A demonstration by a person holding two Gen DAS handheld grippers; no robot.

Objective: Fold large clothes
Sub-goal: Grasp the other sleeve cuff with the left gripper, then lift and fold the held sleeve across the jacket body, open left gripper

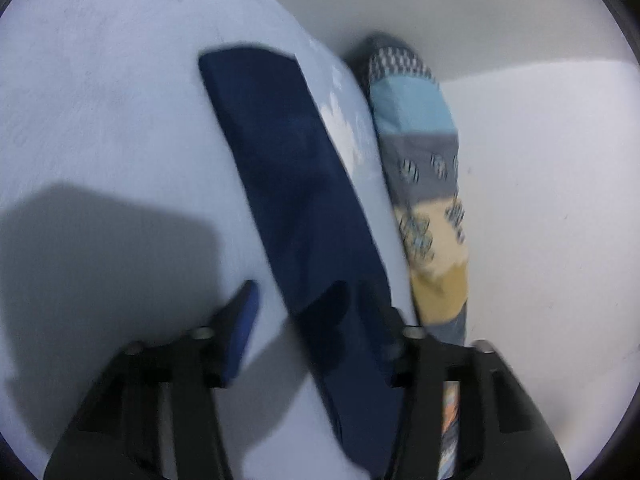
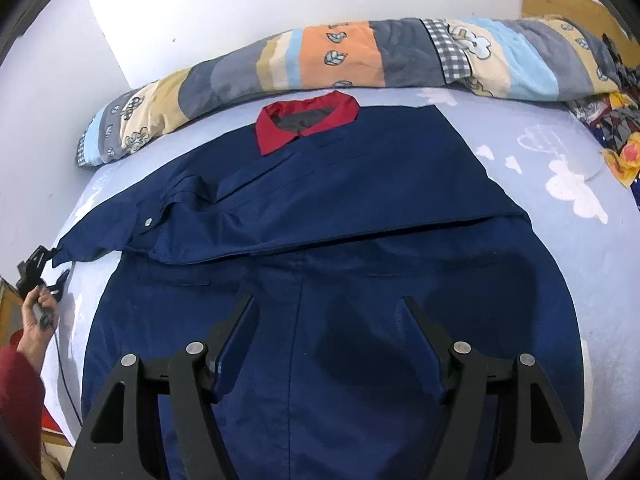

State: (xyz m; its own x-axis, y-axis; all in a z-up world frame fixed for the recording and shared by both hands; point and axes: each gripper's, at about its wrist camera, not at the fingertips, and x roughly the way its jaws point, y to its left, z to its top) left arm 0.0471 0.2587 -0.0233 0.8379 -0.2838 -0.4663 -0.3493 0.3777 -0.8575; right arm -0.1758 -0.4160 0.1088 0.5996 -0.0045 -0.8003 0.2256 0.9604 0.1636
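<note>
surface: bed (image 2: 560,216), pale blue cloud-print sheet | on it: navy jacket (image 2: 320,208); striped rolled quilt (image 2: 360,52)

The navy jacket (image 2: 360,208) is smooth woven cloth with a faint sheen — its red collar (image 2: 308,120) likewise. The bed sheet (image 2: 560,240) looks matt cotton; the striped quilt (image 2: 340,60) — soft, fleecy.

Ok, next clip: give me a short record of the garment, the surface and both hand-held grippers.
garment: navy jacket, red collar, spread front up
surface: light blue bed sheet, rolled quilt along the wall
left hand-held gripper: open, sleeve between its fingers, not clamped
right hand-held gripper: open above the jacket's lower front, holding nothing
</note>
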